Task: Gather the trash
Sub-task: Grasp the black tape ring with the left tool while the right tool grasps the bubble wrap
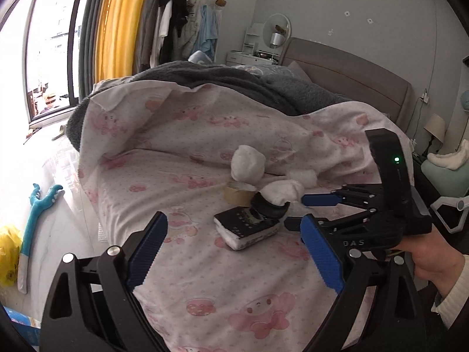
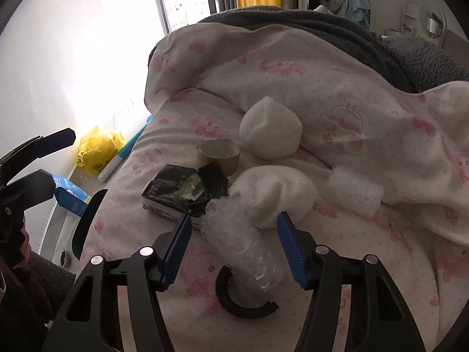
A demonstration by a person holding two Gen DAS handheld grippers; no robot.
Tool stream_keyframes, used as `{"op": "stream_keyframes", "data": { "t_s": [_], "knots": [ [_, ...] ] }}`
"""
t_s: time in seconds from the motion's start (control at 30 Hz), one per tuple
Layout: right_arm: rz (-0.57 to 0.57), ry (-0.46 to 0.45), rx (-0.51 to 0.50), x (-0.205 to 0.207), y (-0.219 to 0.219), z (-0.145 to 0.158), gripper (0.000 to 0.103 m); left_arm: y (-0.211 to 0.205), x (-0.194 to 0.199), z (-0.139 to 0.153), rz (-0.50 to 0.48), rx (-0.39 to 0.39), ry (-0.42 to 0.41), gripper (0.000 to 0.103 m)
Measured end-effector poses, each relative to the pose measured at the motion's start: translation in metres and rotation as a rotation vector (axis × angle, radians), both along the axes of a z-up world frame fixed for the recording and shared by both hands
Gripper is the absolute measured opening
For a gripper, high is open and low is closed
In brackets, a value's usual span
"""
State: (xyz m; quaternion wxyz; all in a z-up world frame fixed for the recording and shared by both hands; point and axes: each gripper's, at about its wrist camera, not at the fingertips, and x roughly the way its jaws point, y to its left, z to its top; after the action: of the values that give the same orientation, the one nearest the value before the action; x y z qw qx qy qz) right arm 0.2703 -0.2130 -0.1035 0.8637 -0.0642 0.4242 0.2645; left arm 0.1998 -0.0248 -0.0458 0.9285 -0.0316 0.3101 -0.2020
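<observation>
The right gripper (image 2: 233, 250) is spread wide over the bed (image 2: 337, 234), its jaws either side of a bubble-wrap roll (image 2: 237, 243) without touching it. Just beyond lie two white wads (image 2: 272, 196), a cardboard tape core (image 2: 218, 154) and a torn black box (image 2: 170, 193). The left gripper (image 1: 234, 253) is also wide and holds nothing, nearer than the box (image 1: 244, 228).

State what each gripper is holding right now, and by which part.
Nothing is held. The left gripper is open above the bedsheet, short of the black box. The right gripper is open, straddling the bubble-wrap roll without closing on it.
</observation>
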Motion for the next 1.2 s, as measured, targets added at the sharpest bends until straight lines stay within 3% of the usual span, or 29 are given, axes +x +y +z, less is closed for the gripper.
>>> {"op": "stream_keyframes", "data": {
  "t_s": [0.1,0.23,0.67,0.93,1.07,1.2],
  "knots": [
    [0.002,0.012,-0.016,0.002,-0.002,-0.006,0.049,-0.009,-0.001,-0.001,-0.039,-0.011,0.006,0.094],
    [0.004,0.030,-0.020,0.002,-0.006,-0.012,0.044,-0.021,-0.001,-0.003,-0.083,-0.006,0.015,0.094],
    [-0.049,0.018,0.142,-0.002,-0.041,0.002,0.043,-0.068,0.000,-0.019,-0.227,0.030,0.056,0.094],
    [-0.116,0.004,0.261,-0.002,-0.077,0.014,0.043,-0.095,0.004,-0.033,-0.264,0.047,0.089,0.093],
    [-0.135,0.020,0.303,-0.002,-0.093,0.013,0.043,-0.109,0.010,-0.048,-0.241,0.070,0.160,0.090],
    [-0.148,0.020,0.295,-0.004,-0.104,0.012,0.043,-0.120,0.014,-0.057,-0.243,0.015,0.219,0.088]
  ]
}}
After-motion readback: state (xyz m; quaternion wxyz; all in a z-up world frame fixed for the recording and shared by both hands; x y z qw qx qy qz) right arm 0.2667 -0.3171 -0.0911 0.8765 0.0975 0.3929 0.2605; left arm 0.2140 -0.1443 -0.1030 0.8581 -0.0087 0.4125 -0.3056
